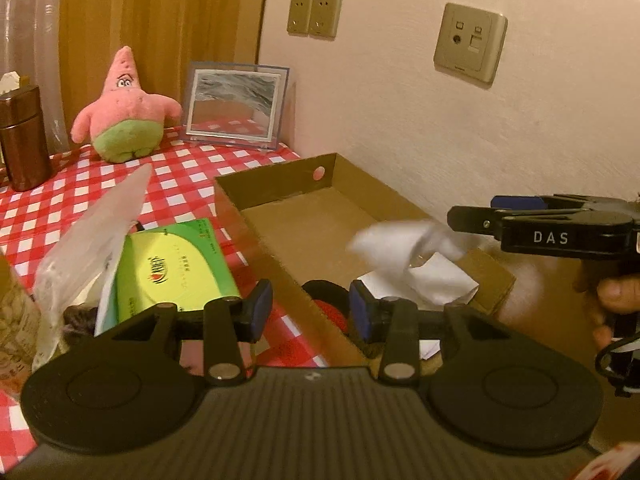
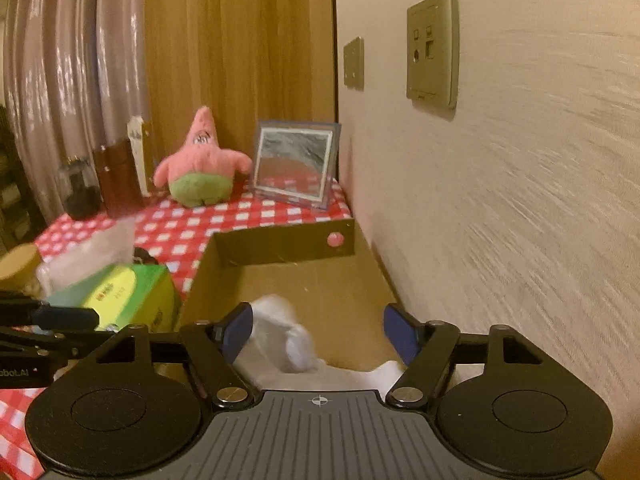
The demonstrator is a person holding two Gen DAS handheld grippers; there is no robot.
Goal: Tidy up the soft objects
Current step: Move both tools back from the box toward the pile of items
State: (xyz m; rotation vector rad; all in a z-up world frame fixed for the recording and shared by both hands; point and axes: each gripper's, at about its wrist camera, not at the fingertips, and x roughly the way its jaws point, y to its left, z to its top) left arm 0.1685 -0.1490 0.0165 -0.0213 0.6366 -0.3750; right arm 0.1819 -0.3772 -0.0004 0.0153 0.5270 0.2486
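Right gripper [image 2: 318,332] hangs wide open and empty over the cardboard box [image 1: 280,188], white soft item [image 1: 394,246] mid-drop (blurred) beneath it, so it lands inside; left gripper [image 1: 310,308] open, idle.

The table [image 1: 188,168] has a red and white checked cloth. At its far end stands a pink star plush [image 1: 124,108], and just beside it a framed picture [image 1: 236,106] near the wall. A brown canister [image 1: 22,136] stands at the left. A cardboard box [image 1: 280,196] lies along the wall, and a green tissue box [image 1: 176,272] lies beside it, next to a plastic bag [image 1: 92,236].
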